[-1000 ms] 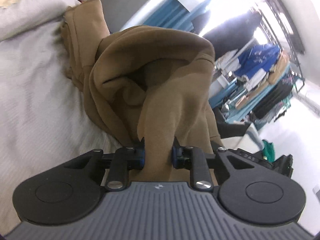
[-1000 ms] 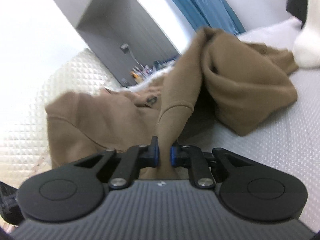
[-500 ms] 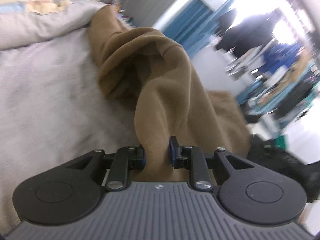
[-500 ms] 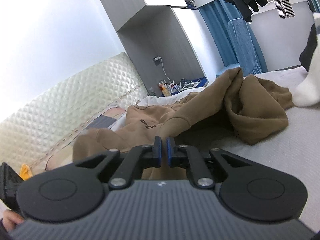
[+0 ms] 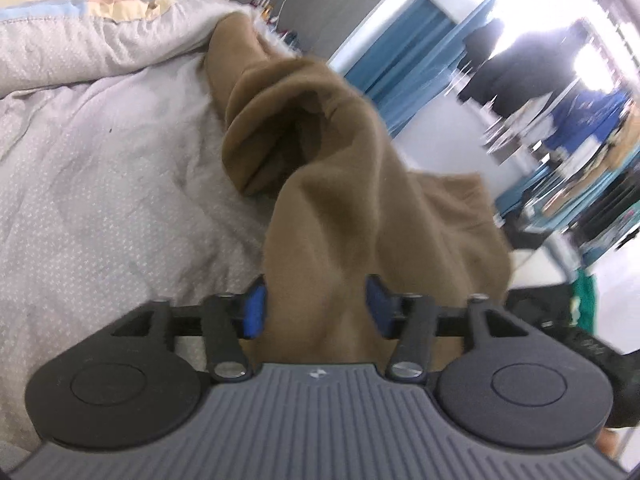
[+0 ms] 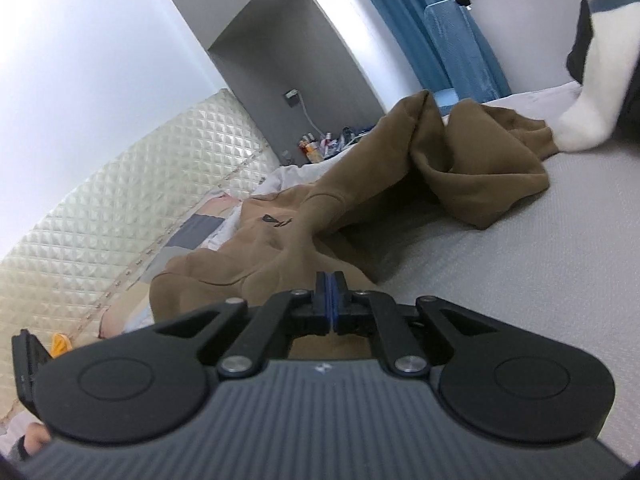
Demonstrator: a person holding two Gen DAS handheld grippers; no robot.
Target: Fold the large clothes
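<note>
A large brown sweatshirt (image 5: 332, 200) lies crumpled on the grey bedsheet (image 5: 100, 200). A thick fold of it runs straight into my left gripper (image 5: 316, 312). That gripper's jaws are opening and stand wide, with the fold still loose between the blue pads (image 5: 254, 314). In the right wrist view the same sweatshirt (image 6: 460, 168) stretches from the headboard side across the sheet (image 6: 520, 280). My right gripper (image 6: 330, 304) hovers over its near end, pads pressed together with no cloth showing between them.
A quilted headboard (image 6: 120, 200) and a patterned pillow (image 5: 80, 8) bound the bed's far side. A wall niche holds small bottles (image 6: 316, 148). A white and dark garment (image 6: 592, 92) lies at the right. A clothes rack (image 5: 560, 100) stands beyond the bed.
The left jaws, clamped on the brown fold before, have spread wide. The right jaws have closed fully and the fold they held is out of them. Both grippers pulled back along the bed.
</note>
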